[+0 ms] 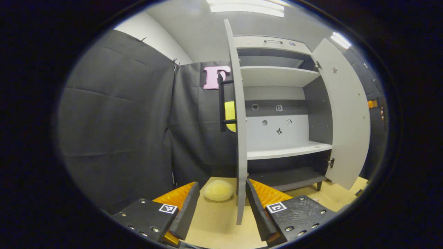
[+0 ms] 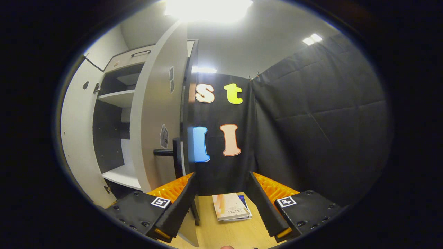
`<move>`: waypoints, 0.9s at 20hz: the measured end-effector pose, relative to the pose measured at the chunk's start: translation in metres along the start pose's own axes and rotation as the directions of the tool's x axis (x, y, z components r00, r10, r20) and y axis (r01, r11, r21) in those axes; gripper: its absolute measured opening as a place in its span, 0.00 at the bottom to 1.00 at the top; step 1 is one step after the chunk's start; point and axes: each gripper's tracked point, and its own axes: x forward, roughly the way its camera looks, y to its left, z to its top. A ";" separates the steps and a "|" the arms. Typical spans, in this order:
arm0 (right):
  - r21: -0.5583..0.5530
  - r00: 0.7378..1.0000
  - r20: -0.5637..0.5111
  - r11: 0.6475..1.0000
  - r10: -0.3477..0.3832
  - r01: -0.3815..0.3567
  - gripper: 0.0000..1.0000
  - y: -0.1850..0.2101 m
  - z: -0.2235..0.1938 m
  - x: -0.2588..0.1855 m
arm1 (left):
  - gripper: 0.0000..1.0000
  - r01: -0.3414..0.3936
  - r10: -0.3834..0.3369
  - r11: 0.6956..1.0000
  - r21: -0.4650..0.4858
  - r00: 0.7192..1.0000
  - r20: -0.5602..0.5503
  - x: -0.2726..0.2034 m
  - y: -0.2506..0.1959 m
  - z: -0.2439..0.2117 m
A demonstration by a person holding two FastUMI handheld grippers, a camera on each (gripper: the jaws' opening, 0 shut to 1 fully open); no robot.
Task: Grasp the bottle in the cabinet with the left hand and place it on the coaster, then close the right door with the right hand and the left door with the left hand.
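Inside the booth, the cabinet (image 1: 277,114) stands with both doors swung out, its shelves (image 1: 277,74) bare in the left gripper view. The left door (image 1: 238,114) is seen edge-on at 12 o'clock from the left gripper (image 1: 221,211), running down between its spread fingers; whether either finger touches the panel cannot be told. A dark handle (image 1: 222,103) sticks out on the door's far side, toward 11 o'clock. The right door (image 1: 346,114) hangs wide at 2 o'clock. Small stickers (image 1: 278,119) dot the cabinet's back panel, and a drawer front (image 1: 273,42) caps the top. A pale round pad (image 1: 218,190), likely the coaster, lies on the tan table (image 1: 214,224) just left of the door edge, between the fingers and beyond them. The bottle cannot be made out in either view

In the right gripper view, the right gripper (image 2: 221,211) is held with jaws apart and nothing between them. The right door (image 2: 155,114) fills the 10 o'clock side, its dark handle (image 2: 171,154) projecting just above the left finger (image 2: 173,204). A few thin books (image 2: 230,206) lie stacked on the table (image 2: 228,235) at 12 o'clock, between the fingers. Black cloth wall (image 2: 318,131) closes off the 2 o'clock side
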 end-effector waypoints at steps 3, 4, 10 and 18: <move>-0.013 1.000 -0.002 1.000 -0.015 0.015 0.96 0.008 0.001 -0.004 | 0.78 0.010 -0.010 1.000 -0.019 1.000 -0.001 0.008 0.008 -0.005; -0.008 1.000 -0.003 1.000 -0.013 0.013 0.95 0.014 0.001 -0.006 | 0.78 0.016 -0.016 1.000 -0.023 1.000 -0.004 0.010 0.010 -0.007; 0.000 1.000 -0.005 1.000 -0.009 0.009 0.95 0.035 0.001 -0.014 | 0.79 0.037 -0.037 0.999 -0.023 0.999 -0.004 0.024 0.026 -0.012; 0.014 0.999 -0.013 0.999 0.042 -0.042 0.92 0.075 -0.001 -0.021 | 0.79 0.050 -0.050 0.998 -0.032 0.999 0.000 0.033 0.043 -0.014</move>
